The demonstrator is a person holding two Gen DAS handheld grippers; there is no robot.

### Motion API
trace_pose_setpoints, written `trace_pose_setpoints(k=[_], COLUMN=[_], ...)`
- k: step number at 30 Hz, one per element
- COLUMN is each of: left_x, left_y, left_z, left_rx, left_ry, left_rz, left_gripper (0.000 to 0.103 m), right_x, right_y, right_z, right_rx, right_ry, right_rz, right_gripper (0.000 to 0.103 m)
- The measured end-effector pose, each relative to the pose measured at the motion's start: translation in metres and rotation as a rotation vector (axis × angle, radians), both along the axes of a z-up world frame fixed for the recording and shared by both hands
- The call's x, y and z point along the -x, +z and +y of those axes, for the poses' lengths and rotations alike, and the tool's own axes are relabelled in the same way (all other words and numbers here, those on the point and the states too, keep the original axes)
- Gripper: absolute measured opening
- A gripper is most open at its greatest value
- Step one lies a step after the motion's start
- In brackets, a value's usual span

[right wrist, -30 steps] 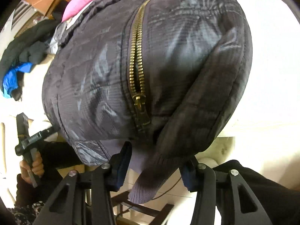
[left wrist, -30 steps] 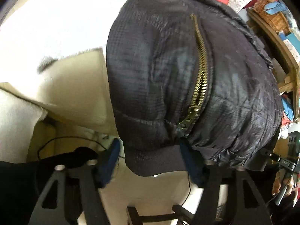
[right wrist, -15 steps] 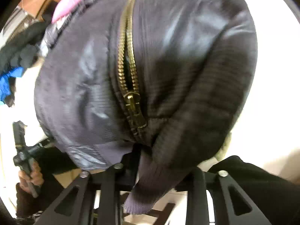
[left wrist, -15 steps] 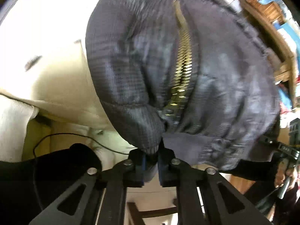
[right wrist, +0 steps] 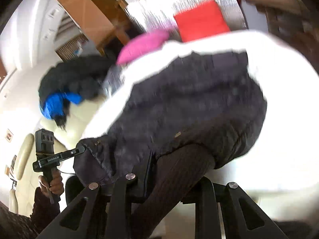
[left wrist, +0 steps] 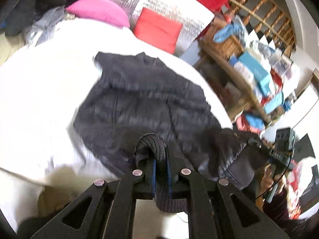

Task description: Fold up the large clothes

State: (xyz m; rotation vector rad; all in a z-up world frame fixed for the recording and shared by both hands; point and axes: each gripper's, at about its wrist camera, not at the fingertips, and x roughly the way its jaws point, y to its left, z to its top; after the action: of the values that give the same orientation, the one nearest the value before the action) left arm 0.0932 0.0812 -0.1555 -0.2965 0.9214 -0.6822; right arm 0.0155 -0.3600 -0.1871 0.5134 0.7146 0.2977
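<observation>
A dark quilted jacket [left wrist: 139, 103] lies spread on a white-covered bed [left wrist: 45, 91], its near edge lifted off the cover by both hand-held grippers. The left hand-held gripper [left wrist: 160, 171] is clamped tight on the jacket's ribbed hem [left wrist: 153, 145], which bunches into a fold above the blue pads and hangs down below them. The right hand-held gripper [right wrist: 171, 179] has its jaws closing on another stretch of ribbed knit [right wrist: 179, 167], which fills the gap between the fingers and trails down past them. From the left camera, the right hand-held gripper grips the jacket's far corner, a hand [left wrist: 269, 181] around its handle. Beyond the jacket sit a pink cushion [left wrist: 99, 10] and a red cushion [left wrist: 159, 29], with a cluttered wooden shelf [left wrist: 239, 79] beside the bed. Everything is blurred.
</observation>
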Motion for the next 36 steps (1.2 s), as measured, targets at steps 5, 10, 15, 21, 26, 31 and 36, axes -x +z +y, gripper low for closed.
trace_pose_setpoints(k=[5,10,15,21,26,31,36], left_x=[-0.065,-0.151,-0.243,-0.359,-0.421,-0.420,-0.339], left_y=[0.023,0.035,0.044,0.000,-0.079,-0.101,-0.037], left_z=[-0.012,-0.027,-0.050,-0.088,-0.102,-0.079,-0.048], left_rx=[0.028,0.050,0.024,-0.037,-0.056,0.181,0.178], left_ry=[0.100,0.165,0.174,0.194,0.247,0.305,0.437], left_rz=[-0.036,-0.034,-0.033,0.056,0.204,0.326,0.114], left_gripper=[0.009,0.010,0.010,0.009,0.016,0.046,0.087], right_x=[-0.042,-0.117,-0.208,-0.318,-0.360,-0.345,-0.301], right_y=[0.035,0.047,0.049,0.012,-0.041,-0.074,-0.055], right_z=[-0.028,-0.050,-0.081,-0.145,-0.178,-0.199,-0.195], right_rx=[-0.043,-0.086,-0.105,-0.224,-0.283,-0.388,-0.278], right_ry=[-0.103,-0.189,-0.281,-0.406,-0.480,-0.540,-0.571], right_rz=[-0.107,-0.149,-0.170,-0.122,-0.058,0.043,0.003], right_gripper=[0.023,0.022,0.022,0.018,0.018,0.020,0.096])
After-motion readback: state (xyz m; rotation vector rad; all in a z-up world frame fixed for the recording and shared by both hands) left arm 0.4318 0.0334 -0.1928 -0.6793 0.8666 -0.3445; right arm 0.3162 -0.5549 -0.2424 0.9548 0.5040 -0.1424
